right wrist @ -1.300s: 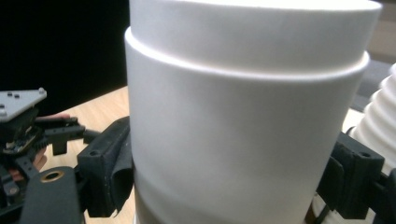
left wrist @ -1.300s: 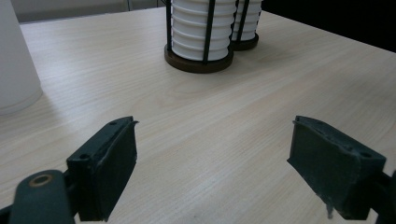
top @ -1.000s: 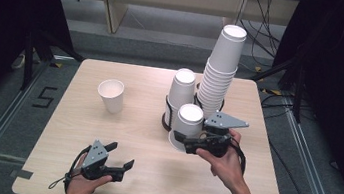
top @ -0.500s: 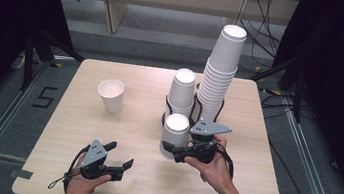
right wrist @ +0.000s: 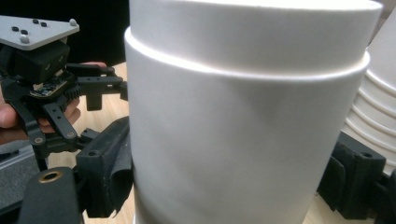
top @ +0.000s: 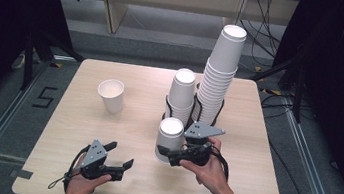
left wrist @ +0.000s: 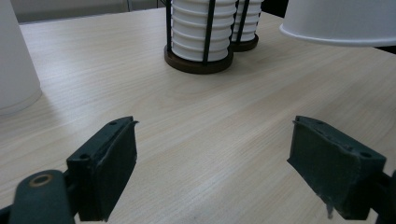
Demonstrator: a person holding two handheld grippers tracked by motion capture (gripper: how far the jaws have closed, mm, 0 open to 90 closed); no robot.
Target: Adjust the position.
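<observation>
Right gripper (top: 170, 153) has carried the upside-down paper cup (top: 169, 139) away from the holder stacks (top: 181, 94), jaws clamped on it, low over the table (top: 255, 138); left gripper (top: 121, 158) waits open, empty.

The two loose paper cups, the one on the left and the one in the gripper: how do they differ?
The lone cup stands mouth up; the held cup is upside down, base on top. The lone cup stands free, untouched; the held cup sits between the right gripper's jaws. Both are plain white paper cups.
</observation>
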